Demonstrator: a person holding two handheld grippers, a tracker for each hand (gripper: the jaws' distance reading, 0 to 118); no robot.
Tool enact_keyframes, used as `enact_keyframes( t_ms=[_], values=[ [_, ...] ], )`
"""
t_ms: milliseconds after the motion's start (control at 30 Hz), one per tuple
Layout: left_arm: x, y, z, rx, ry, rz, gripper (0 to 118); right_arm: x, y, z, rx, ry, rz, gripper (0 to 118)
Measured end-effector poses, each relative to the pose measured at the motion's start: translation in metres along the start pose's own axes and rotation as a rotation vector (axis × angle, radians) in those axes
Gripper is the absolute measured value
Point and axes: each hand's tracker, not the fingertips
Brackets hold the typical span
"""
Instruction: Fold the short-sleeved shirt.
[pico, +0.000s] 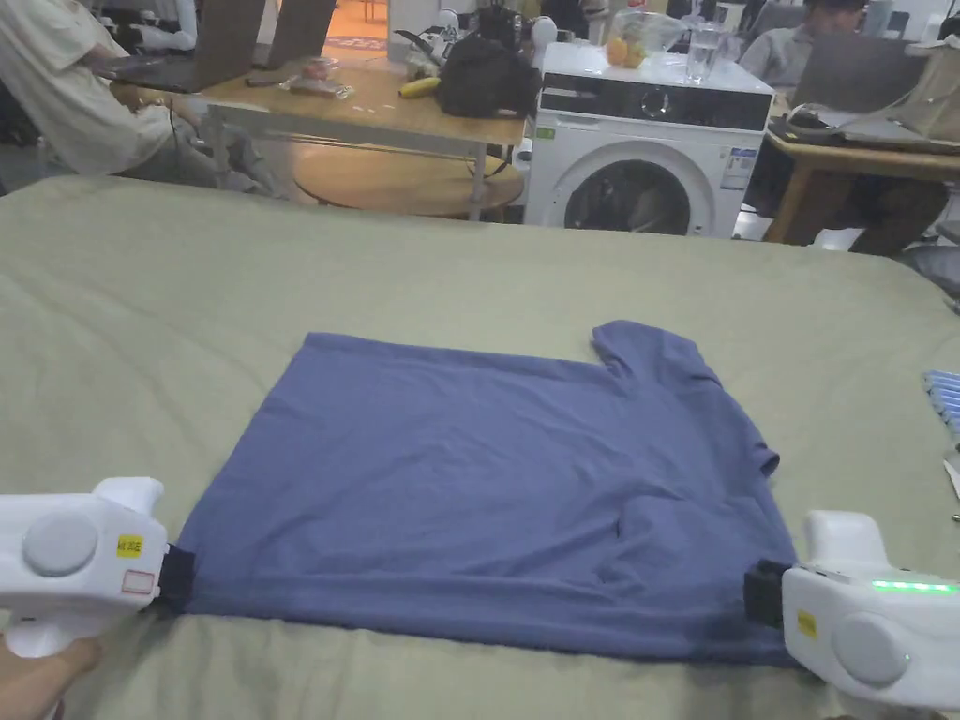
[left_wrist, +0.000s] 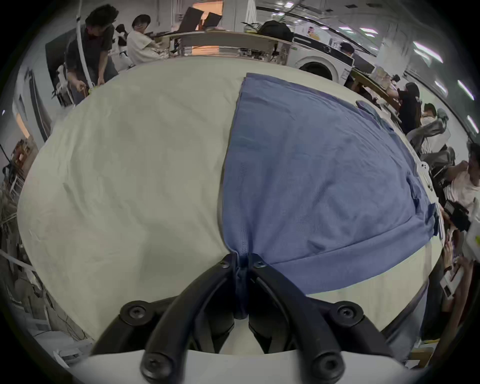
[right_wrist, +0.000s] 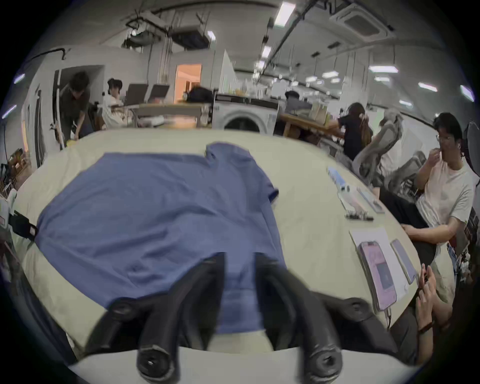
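Blue short-sleeved shirt (pico: 487, 487) spread flat mid-table on green cloth (pico: 141, 309), bare cloth left and far. Left gripper (left_wrist: 242, 262) clamped on near-left hem corner. Right gripper (right_wrist: 239, 262) parted, straddling near-right edge; phones (right_wrist: 376, 272) right.

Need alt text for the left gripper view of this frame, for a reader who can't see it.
The left gripper has its black jaws shut on the near corner of a blue short-sleeved shirt, bunching the cloth between them. The rest of the shirt lies flat on a pale green table cover, with a washing machine and seated people behind.
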Motion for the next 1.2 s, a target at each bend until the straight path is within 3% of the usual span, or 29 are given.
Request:
enact_keyframes(
  t_ms=[67, 200, 233, 333, 400, 800, 1067, 1200],
  values=[
    [0.0, -0.001, 0.0, 0.006, 0.002, 0.003, 2, 0.008, -0.007, -0.012, -0.054, 0.024, -0.004, 51],
    [-0.001, -0.003, 0.002, 0.024, 0.0, 0.008, 2, 0.011, -0.021, -0.027, -0.115, 0.076, -0.021, 51],
    [-0.002, -0.004, 0.003, 0.028, 0.0, 0.009, 2, 0.009, -0.024, -0.026, -0.1, 0.071, -0.014, 49],
    [-0.005, -0.004, 0.009, 0.062, -0.019, 0.032, 2, 0.001, -0.022, -0.018, -0.085, 0.098, 0.006, 27],
    [-0.005, -0.002, 0.015, 0.086, -0.021, 0.035, 2, -0.002, -0.021, -0.015, -0.074, 0.064, 0.033, 3],
    [-0.004, 0.071, 0.054, 0.284, -0.119, 0.069, 2, 0.014, 0.064, 0.021, 0.096, 0.12, -0.051, 1],
    [0.002, 0.164, 0.01, 0.32, -0.093, 0.081, 2, 0.011, 0.139, -0.048, 0.112, 0.093, -0.149, 1],
    [0.004, 0.197, -0.031, 0.239, -0.081, 0.097, 2, 0.003, 0.163, -0.099, 0.038, 0.095, -0.157, 1]
  ],
)
